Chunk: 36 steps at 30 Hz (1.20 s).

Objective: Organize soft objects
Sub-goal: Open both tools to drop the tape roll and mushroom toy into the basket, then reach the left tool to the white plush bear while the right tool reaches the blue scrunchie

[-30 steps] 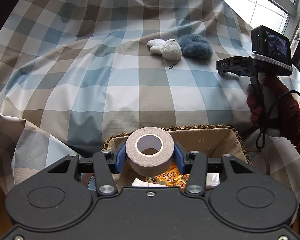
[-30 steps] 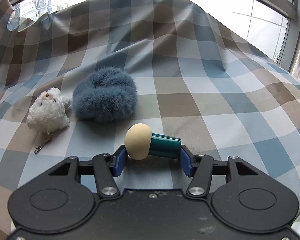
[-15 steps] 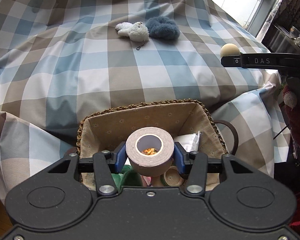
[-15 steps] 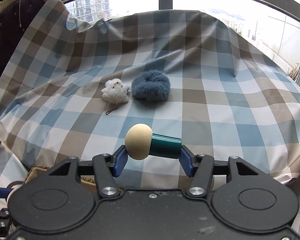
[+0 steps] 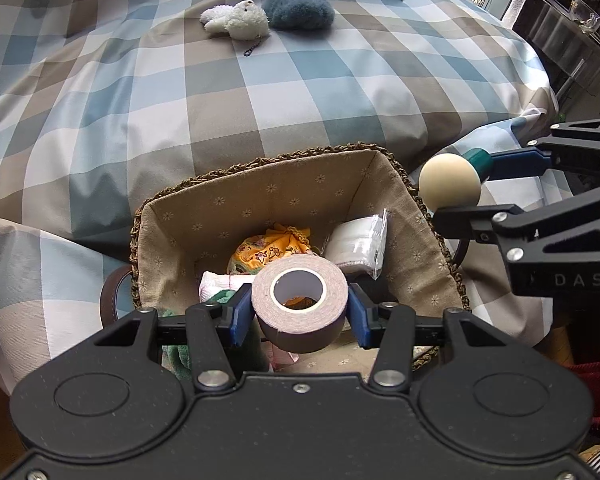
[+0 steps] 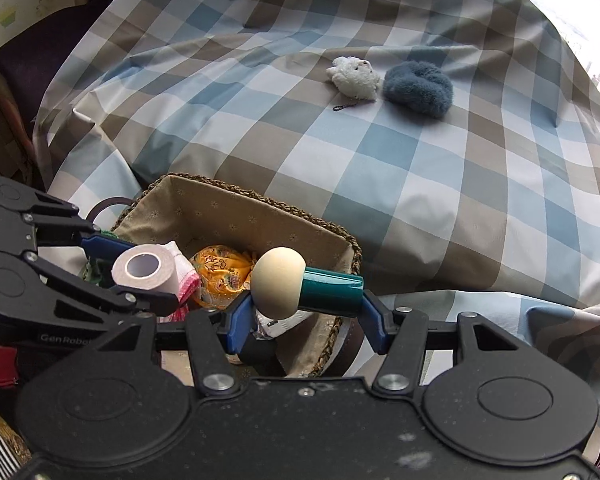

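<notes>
Hovering over the near lined basket [image 5: 204, 216], the left gripper [image 5: 298, 312] clamps a tape roll [image 5: 300, 300]; beside it, the right gripper [image 6: 306, 312] clamps a cream-headed, teal-handled sponge [image 6: 300, 288]. Crowded together, they could collide, spilling either outside. Far off, white plush [image 5: 236, 20] and blue fluff [image 5: 300, 8] wait.

Counts: 1 basket [image 5: 260, 168] at 6 o'clock, 2 plush items on cloth at 12: 1 white toy [image 5: 236, 21], 1 blue puff [image 5: 302, 8].
</notes>
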Tool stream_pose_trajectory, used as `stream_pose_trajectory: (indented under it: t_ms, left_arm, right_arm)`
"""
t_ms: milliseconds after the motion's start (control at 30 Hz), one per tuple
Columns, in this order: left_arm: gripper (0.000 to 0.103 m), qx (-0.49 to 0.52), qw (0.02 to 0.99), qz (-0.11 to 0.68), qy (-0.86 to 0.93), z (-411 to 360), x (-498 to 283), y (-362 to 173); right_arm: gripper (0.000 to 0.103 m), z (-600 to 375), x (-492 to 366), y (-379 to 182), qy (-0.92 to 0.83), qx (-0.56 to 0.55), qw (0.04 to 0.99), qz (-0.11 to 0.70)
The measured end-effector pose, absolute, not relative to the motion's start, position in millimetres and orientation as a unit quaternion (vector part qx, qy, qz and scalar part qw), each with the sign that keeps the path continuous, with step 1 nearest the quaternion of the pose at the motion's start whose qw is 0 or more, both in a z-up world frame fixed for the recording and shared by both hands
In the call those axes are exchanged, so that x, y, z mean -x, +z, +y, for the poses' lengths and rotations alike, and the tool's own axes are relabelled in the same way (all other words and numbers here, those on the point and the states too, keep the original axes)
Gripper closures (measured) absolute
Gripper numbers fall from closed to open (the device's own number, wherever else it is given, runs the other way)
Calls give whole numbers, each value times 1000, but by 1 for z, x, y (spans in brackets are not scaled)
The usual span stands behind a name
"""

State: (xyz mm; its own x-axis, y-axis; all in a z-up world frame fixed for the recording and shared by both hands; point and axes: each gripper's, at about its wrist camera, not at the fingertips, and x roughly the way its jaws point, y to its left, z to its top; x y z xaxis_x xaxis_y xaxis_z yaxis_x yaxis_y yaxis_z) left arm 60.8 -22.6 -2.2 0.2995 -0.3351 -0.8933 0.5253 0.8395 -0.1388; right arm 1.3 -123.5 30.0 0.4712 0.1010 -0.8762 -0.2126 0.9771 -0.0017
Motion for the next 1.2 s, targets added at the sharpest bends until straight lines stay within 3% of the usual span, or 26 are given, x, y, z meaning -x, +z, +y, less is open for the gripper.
stream_pose_trajectory:
  t_ms: [333,1200]
  left_arm:
    - [41,-102,808,518,-264,-24,-64,2]
    - [40,-140,832,501,-193,-18,-77,16]
  right_arm:
    - [43,-119,-4,32,116,53,853,506]
    - [41,-124,-32,38,85,18,868,488]
